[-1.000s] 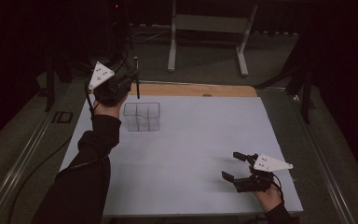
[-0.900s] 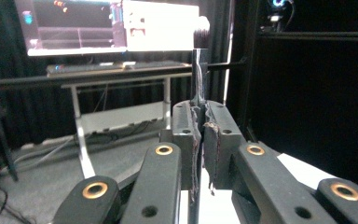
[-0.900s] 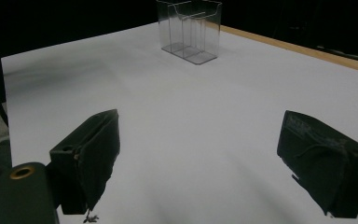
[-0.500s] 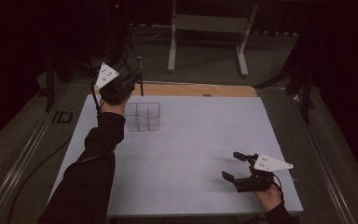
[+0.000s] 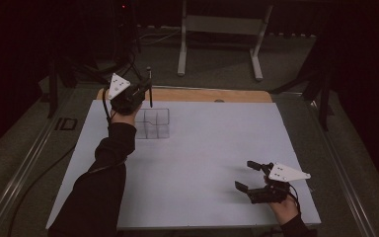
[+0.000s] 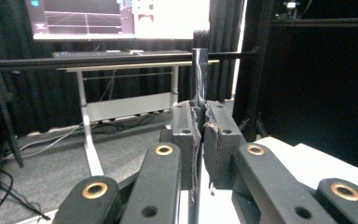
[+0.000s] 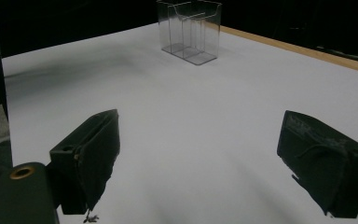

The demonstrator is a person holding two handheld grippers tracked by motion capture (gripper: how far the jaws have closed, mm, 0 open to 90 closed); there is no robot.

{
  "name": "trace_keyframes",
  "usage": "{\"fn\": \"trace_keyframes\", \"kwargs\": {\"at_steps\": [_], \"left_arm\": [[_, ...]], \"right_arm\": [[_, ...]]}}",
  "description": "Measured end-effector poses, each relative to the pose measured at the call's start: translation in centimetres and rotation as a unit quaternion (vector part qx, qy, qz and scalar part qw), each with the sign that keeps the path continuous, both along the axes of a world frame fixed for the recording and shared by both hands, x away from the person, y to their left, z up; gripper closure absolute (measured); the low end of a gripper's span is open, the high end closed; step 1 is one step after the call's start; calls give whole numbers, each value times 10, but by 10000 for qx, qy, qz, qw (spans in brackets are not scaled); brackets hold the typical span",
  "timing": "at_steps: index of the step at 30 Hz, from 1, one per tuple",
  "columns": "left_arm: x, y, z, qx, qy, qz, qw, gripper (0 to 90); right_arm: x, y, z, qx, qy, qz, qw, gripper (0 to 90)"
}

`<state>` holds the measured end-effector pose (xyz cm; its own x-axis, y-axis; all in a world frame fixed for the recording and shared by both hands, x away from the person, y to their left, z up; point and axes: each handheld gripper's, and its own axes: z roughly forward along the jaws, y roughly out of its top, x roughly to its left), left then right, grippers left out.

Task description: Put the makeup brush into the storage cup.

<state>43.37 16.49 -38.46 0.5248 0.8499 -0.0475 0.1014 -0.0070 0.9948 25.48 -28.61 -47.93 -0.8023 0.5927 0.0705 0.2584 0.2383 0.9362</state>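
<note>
Standing on the far left part of the white surface [image 5: 202, 148], a clear organiser [image 5: 153, 123] shows several upright compartments divided by clear walls; in the right gripper view the same clear organiser [image 7: 189, 29] shows nothing inside those compartments that can be made out.

Around the surface: a wooden strip [image 5: 202, 95] runs along its far edge. A white-legged stand [image 5: 220, 42] is on the floor beyond, and a lit monitor [image 6: 116, 18] sits above a similar frame in the left gripper view. Nothing lies between the organiser and either gripper.

The left gripper [image 5: 137, 94] is raised just beside and above the organiser's far left corner. Its fingers are pressed together, pinching a slim dark brush [image 6: 199, 70] on its handle. The brush [image 5: 149, 86] stands close to upright, long axis near vertical. Its bristle tuft points up, and its lower end hangs above the organiser's far edge.

The right gripper [image 5: 251, 177] rests low at the near right of the surface, well apart from the organiser. Its fingers [image 7: 91, 158] are spread wide with bare surface between them.
</note>
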Motion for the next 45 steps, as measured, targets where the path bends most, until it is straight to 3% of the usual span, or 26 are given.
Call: {"fn": "trace_keyframes", "kwargs": {"at_steps": [7,11,18,25,30,37,45], "left_arm": [[1,3,-12,-33,285,99,9995,851],[2,2,-15,-20,582,178,9981,851],[2,1,-23,101,613,211,9978,851],[0,-2,-36,216,765,252,9965,851],[0,-2,-43,199,857,225,9959,850],[1,-4,-50,310,1091,160,9934,850],[4,-8,-58,425,1411,173,9889,850]], "right_arm": [[0,0,0,0,-5,4,10000,130],[0,0,0,2,3,3,10000,129],[0,0,0,-6,-7,3,10000,129],[0,0,0,-18,-9,5,10000,130],[0,0,0,-23,-5,6,10000,130],[0,1,0,-28,1,-2,10000,129],[0,0,0,-28,3,-11,10000,130]]}}
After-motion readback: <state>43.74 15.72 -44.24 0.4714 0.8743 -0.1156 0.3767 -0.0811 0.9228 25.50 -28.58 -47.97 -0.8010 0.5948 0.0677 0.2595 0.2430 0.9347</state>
